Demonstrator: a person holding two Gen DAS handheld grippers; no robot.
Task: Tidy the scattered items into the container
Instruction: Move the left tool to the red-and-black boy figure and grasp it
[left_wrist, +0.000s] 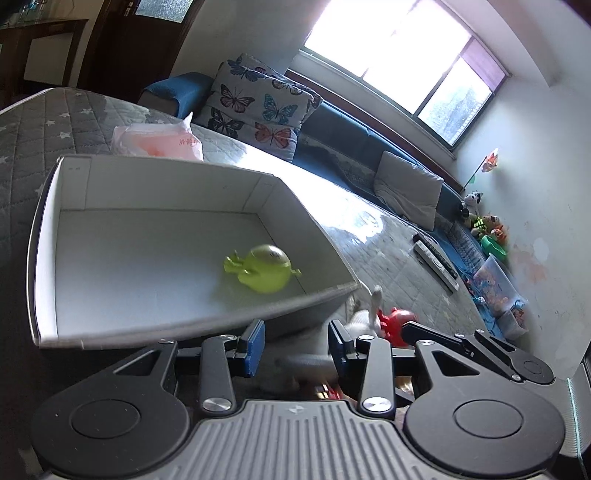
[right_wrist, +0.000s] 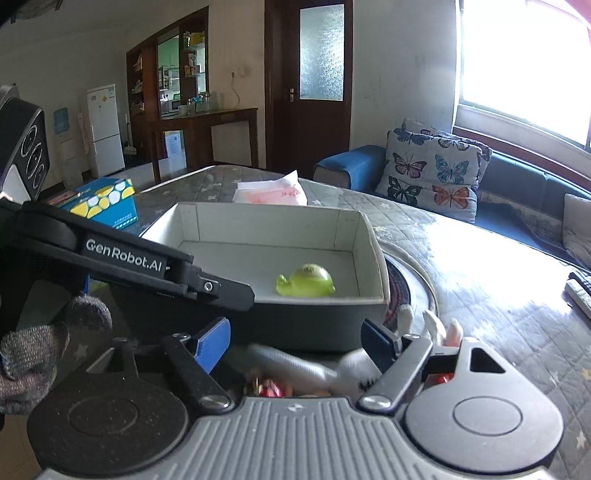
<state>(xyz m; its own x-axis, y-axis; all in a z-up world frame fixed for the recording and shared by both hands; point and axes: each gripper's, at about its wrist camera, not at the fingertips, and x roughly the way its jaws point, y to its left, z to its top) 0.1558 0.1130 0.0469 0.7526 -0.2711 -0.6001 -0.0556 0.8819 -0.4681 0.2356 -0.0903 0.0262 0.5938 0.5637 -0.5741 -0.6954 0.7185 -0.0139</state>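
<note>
Box wall (right_wrist: 280, 325) before open jaws

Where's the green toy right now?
The green toy lies inside the white box, on its floor near the right wall in the right wrist view.

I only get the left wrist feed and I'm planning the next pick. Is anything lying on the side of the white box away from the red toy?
Observer: Yes. In the right wrist view a blue and yellow carton sits beside the container, on the side away from the window.
Operator: And the right gripper, is it holding something?
Observer: No. The right gripper is open, and a blurred grey-white toy lies just under its fingers.
</note>
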